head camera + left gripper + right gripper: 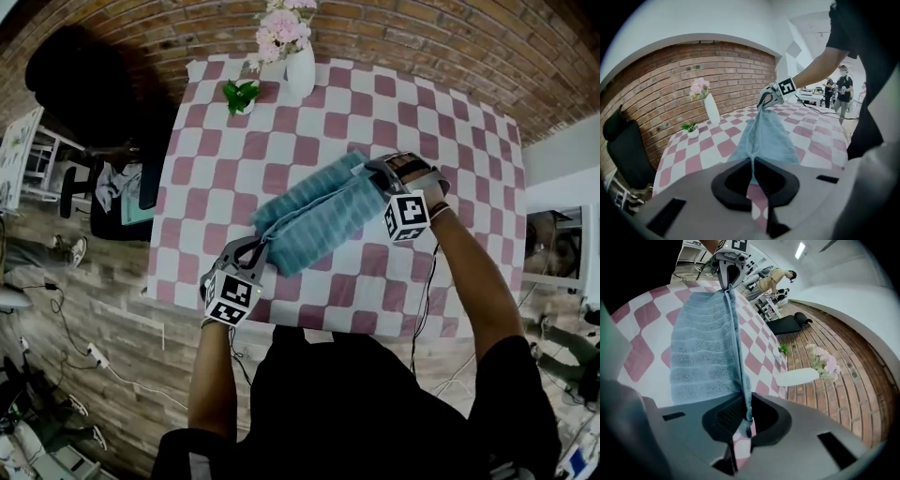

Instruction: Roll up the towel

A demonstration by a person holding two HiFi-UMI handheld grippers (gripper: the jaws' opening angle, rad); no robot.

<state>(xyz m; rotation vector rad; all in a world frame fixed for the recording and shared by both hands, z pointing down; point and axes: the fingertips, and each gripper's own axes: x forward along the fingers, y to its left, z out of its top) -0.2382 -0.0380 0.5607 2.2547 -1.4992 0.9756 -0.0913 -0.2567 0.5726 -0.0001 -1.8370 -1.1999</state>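
Brick wall (422, 37) and wood-plank floor (94, 309) surround a pink-and-white checked table (281, 131), over whose near half the folded blue towel (314, 220) stretches between left gripper (255, 246) and right gripper (375, 169), each with fingers clenched on one end.

Light-blue ribbed towel (314, 220); pink-and-white checked tablecloth (281, 159); white vase (301, 70); pink flowers (281, 28).

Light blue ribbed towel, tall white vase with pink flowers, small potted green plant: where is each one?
Light blue ribbed towel (319, 220), head view, middle of its cloth.
Tall white vase (301, 73), head view, its body.
Small potted green plant (241, 93), head view, its leaves.
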